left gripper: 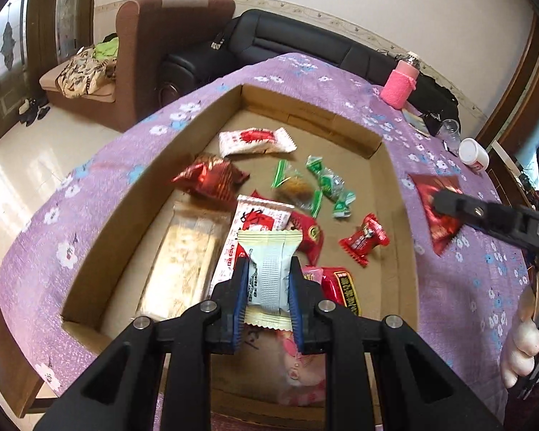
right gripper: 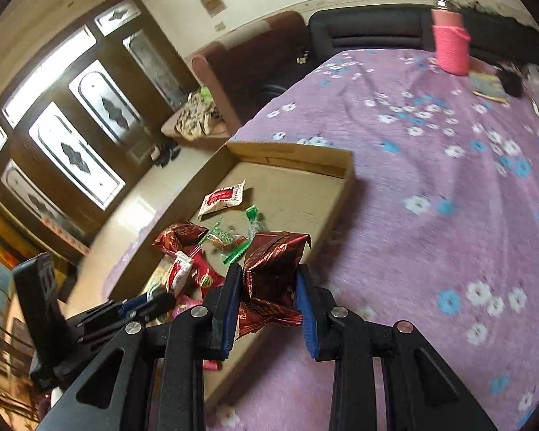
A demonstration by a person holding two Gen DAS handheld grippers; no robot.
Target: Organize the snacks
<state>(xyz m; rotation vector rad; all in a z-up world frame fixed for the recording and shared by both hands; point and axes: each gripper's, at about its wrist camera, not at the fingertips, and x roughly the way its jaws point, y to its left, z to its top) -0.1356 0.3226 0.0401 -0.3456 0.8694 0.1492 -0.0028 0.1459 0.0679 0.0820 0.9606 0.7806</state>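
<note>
My left gripper (left gripper: 269, 269) is shut on a cream and pale-blue snack packet (left gripper: 271, 269), held above the near part of a shallow cardboard box (left gripper: 100, 222). In the box lie several wrapped snacks: a white and red packet (left gripper: 257, 140), a red foil bag (left gripper: 212, 177), green-wrapped sweets (left gripper: 327, 183), a small red packet (left gripper: 364, 239). My right gripper (right gripper: 269, 280) is shut on a dark red foil bag (right gripper: 269, 269) over the box's right wall (right gripper: 336, 212). That gripper and its bag (left gripper: 438, 208) appear at the right in the left wrist view, above the cloth.
The box sits on a purple flowered tablecloth (right gripper: 431, 179). At the table's far end stand a pink-sleeved bottle (left gripper: 399, 86), a white jar (left gripper: 472, 152) and a clear cup (left gripper: 451, 129). A black sofa (left gripper: 305, 46) and brown armchair (left gripper: 151, 54) lie beyond. A hand (left gripper: 524, 352) grips the right tool.
</note>
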